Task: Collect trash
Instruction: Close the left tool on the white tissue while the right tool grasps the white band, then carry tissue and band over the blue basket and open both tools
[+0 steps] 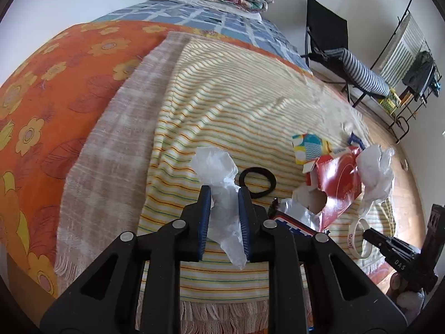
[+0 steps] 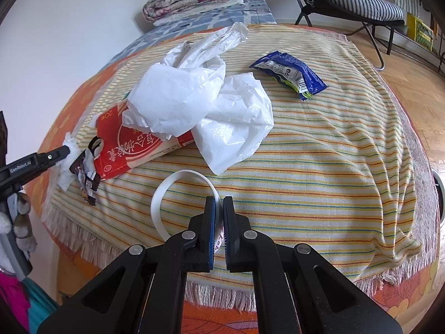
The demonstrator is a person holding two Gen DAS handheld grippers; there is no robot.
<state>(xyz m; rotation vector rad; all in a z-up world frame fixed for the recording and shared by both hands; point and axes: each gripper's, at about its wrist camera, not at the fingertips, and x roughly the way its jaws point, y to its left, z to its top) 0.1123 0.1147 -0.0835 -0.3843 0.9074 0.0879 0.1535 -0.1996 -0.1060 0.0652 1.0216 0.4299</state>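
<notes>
Left wrist view: left hand-held gripper (image 1: 222, 194) closed onto crumpled white plastic (image 1: 219, 181), lifted just above striped blanket (image 1: 222, 105) on bed. Black hair band (image 1: 258, 181) just right of fingertips; red carton (image 1: 338, 183) and wrapper litter further right.

Right wrist view: right hand-held gripper (image 2: 219, 204) nearly shut, pinching white band (image 2: 178, 192) at blanket edge. White bag (image 2: 200, 105) and blue snack packet (image 2: 289, 73) ahead, uncollected.

Risks, judged: thin plastic slipping from loose pinch; band springing free; fringe snagged by fingers.
</notes>
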